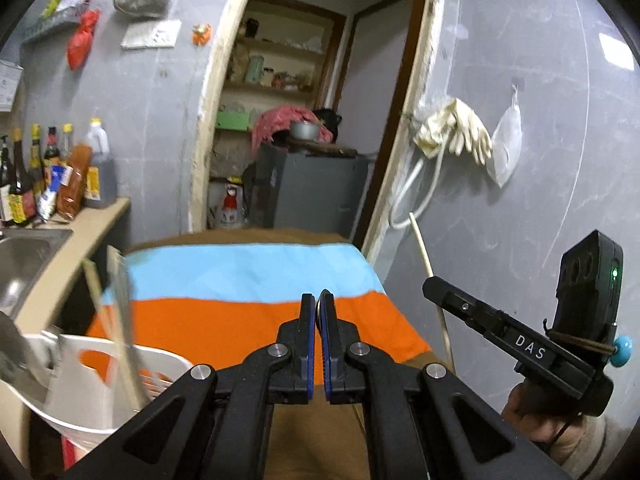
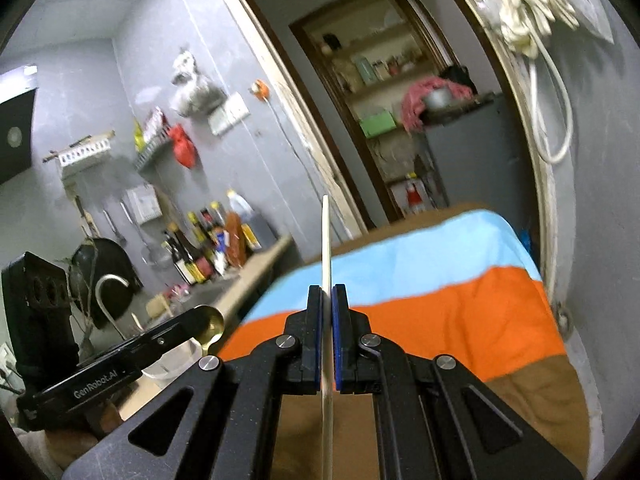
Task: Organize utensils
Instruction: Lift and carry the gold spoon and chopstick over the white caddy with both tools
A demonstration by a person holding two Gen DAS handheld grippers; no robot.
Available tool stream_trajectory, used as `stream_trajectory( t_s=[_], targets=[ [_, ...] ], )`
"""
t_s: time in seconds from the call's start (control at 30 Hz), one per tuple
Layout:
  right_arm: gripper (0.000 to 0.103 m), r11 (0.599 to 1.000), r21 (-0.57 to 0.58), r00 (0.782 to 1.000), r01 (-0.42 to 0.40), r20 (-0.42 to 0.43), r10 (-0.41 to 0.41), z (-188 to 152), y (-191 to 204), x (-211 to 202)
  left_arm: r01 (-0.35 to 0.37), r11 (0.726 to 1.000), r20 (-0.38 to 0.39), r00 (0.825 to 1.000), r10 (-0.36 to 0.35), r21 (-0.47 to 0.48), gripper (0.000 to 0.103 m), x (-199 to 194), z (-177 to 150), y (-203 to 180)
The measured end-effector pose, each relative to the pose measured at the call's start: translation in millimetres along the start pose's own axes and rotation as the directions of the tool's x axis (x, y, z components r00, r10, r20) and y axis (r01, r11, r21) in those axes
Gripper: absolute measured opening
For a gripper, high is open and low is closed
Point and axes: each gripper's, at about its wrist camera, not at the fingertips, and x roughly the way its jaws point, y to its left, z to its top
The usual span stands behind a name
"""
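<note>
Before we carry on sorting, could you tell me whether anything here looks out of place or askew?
Nothing is spilled or damaged. The right gripper clamps one pale chopstick alone, with no partner seen beside it; the left gripper pinches a gold spoon. Other utensils lean loosely in the white basket.

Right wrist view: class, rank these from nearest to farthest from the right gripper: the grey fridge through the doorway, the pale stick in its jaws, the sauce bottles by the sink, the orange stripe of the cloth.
From the right gripper:
1. Pale stick, clamped between its pads.
2. Orange stripe, just ahead, right.
3. Sauce bottles, left counter.
4. Grey fridge, beyond the doorway.
</note>
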Motion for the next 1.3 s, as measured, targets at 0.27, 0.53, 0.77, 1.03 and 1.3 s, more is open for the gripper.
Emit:
stream_trajectory(
  t_s=[0.27, 0.53, 0.77, 1.03, 1.3],
  targets=[
    [0.004, 0.993, -0.024, 0.987, -0.119, 0.104, 0.121, 13, 63, 12, -0.078, 0.996, 0.083, 0.993, 0.081, -0.037, 0.003, -47, 24, 46],
    [0.004, 0.975, -0.048, 0.96, -0.218, 0.168, 0.223, 11, 117, 44, -0.209, 0.973, 0.179, 0.958, 0.224, -0.097, 0.003, -86, 42, 104],
    [0.004, 0.968, -0.048, 0.944, -0.246, 0.216, 0.25, 2, 148, 76, -0.34, 0.928, 0.22, 0.904, 0.366, -0.149, 0.003, -97, 46, 154],
    [0.004, 0.973, -0.076, 0.952, -0.218, 0.204, 0.229, -18, 160, 102, -0.419, 0.895, 0.224, 0.867, 0.444, -0.154, 0.003, -87, 34, 179],
    [0.004, 0.966, -0.119, 0.952, -0.228, 0.18, 0.247, -37, 155, 109, -0.454, 0.877, 0.24, 0.844, 0.479, -0.156, 0.003, -72, 26, 187]
  ],
)
